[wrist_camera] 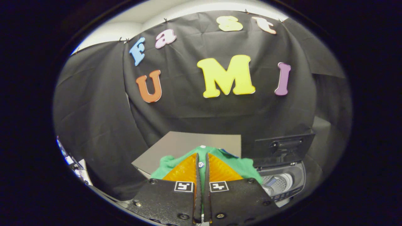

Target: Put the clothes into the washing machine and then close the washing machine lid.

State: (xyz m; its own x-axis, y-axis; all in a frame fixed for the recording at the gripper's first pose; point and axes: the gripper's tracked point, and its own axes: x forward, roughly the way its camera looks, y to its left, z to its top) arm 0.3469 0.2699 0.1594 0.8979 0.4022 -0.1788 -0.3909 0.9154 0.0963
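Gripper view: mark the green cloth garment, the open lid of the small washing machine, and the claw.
green cloth garment point(246, 167), gripper view, fabric beside the fingers
open dark washing machine lid point(282, 149), gripper view, raised panel
claw point(202, 155), gripper view, between fingertips, shut on garment

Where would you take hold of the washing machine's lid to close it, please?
Grip the raised lid by the recessed handle on its face, coming from the front above the open tub. It stands upright behind the tub, so it should swing forward and down. First the fingers, shut on the green garment, must release it.
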